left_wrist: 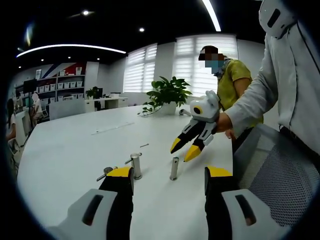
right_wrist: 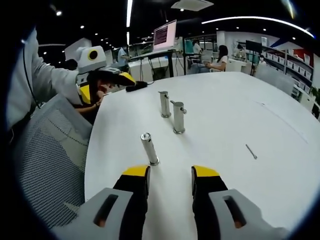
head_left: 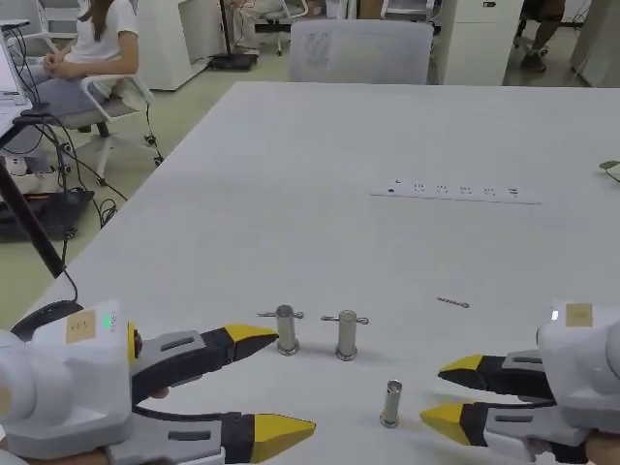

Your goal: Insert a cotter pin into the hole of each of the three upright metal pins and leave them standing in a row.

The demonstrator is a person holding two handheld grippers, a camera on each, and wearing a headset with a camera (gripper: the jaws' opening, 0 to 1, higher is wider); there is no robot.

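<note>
Three upright metal pins stand near the front edge of the white table (head_left: 320, 155). The left pin (head_left: 286, 330) and the middle pin (head_left: 347, 335) each carry a cotter pin through the top. The third pin (head_left: 390, 402) stands bare, nearer to me and off the line of the other two. A loose cotter pin (head_left: 452, 303) lies flat to the right. My left gripper (head_left: 276, 383) is open, its upper jaw close to the left pin. My right gripper (head_left: 448, 392) is open just right of the bare pin (right_wrist: 149, 148), holding nothing.
A thin white strip with marks (head_left: 453, 191) lies farther back on the table. A person (head_left: 87, 48) sits at a desk beyond the left edge, above floor cables (head_left: 68, 184). A chair (head_left: 358, 53) stands at the far end. A potted plant (left_wrist: 167, 92) sits at one end.
</note>
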